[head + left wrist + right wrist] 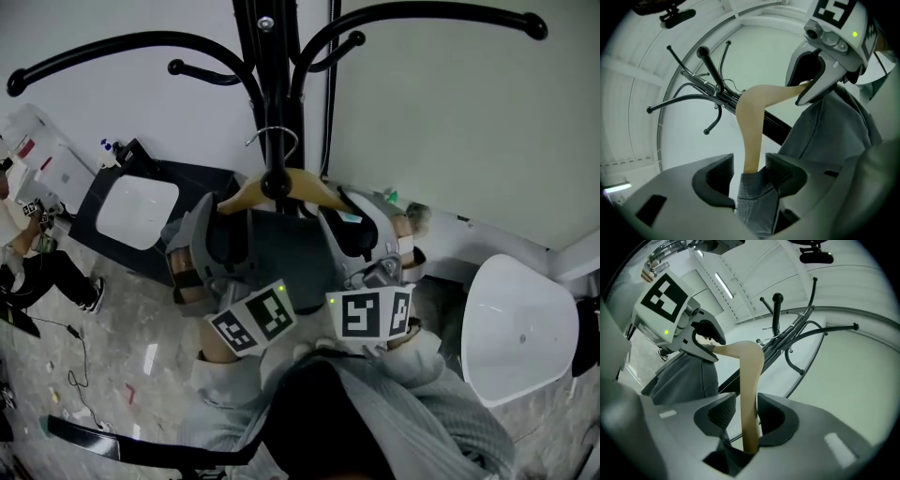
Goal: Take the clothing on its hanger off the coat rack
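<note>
- The coat rack (277,84) stands against a pale wall. Its black pole rises through the middle of the head view and its curved arms spread left and right.
- A wooden hanger (246,192) sits right at the pole, with its metal hook (272,138) just above it. The hook appears to sit on a short knobbed peg, but the pole blocks a clear look.
- A dark grey garment (281,248) is draped over the hanger and hangs between the two grippers.
- The left gripper (749,168) has its jaws apart around the hanger's left arm, which carries a fold of the grey cloth. A gap shows beside one pad, so nothing is clamped.
- The right gripper (747,411) also has its jaws spread around the hanger's other arm. The wood lies close against one jaw, with open space at the other.
- Each gripper view shows the opposite gripper at the far end of the hanger, beside the bunched garment.
- In the head view, the marker cubes on both grippers sit side by side below the garment.
- A white chair (520,328) stands on the floor to the right.
- A person (37,267) sits at the left edge.
</note>
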Available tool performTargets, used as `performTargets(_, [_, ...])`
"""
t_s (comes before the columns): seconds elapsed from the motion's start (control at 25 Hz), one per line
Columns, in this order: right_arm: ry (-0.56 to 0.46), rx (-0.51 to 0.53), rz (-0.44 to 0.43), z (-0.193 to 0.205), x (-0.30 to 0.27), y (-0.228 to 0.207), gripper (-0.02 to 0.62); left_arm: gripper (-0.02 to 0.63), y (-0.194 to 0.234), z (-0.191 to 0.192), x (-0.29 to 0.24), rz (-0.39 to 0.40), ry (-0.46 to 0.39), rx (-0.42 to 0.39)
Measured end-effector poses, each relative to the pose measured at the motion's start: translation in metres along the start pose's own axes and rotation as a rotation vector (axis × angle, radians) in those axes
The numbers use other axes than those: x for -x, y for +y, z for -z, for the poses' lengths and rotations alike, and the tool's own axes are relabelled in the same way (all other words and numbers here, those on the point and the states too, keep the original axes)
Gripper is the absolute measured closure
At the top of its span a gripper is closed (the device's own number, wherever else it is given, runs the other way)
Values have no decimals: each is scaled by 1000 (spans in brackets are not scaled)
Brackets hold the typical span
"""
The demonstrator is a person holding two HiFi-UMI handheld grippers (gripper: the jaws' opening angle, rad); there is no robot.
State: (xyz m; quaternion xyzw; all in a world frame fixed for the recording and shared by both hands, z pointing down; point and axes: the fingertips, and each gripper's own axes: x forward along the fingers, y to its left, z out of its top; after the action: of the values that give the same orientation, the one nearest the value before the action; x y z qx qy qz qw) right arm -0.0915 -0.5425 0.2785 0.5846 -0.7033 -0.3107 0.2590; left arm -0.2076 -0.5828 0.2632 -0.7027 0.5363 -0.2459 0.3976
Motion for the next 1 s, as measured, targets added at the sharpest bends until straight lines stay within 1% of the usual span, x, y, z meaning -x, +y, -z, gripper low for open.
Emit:
performTargets(0.12, [-1,20,40,-1,-3,-4,492,405,-2,-2,-6,-22,-13,-26])
performTargets(0.16, [-4,19,43,-1,-3,-5,492,413,-1,-4,-8,-29,-15,-24])
performTargets(0.2, [-7,17,44,-2,-3,-5,492,438,0,-5,-8,-33,-14,-20])
performTargets(0.24, [-9,15,45,-3,-3,-6,492,477,1,-5,-8,-35,-9,-15])
performTargets(0.28, [-10,15,46,-4,-2,-6,492,494,2,-6,-8,-34,-2,-10])
performTargets(0.44, [-2,15,33,-6,0,-7,494,495,3,-7,-3,-22,3,39])
performTargets(0.56, [-16,23,32,-9,0,-10,494,495,6,-8,0,-41,-2,42])
performTargets(0.68, [-41,40,62,-17,9,-22,494,495,15,-21,6,-60,-20,42])
performTargets(0.88, [-65,70,129,-33,34,-48,494,495,31,-54,23,-89,-70,21])
performTargets(1.0, [-60,90,174,-32,51,-65,495,495,30,-76,28,-79,-113,22])
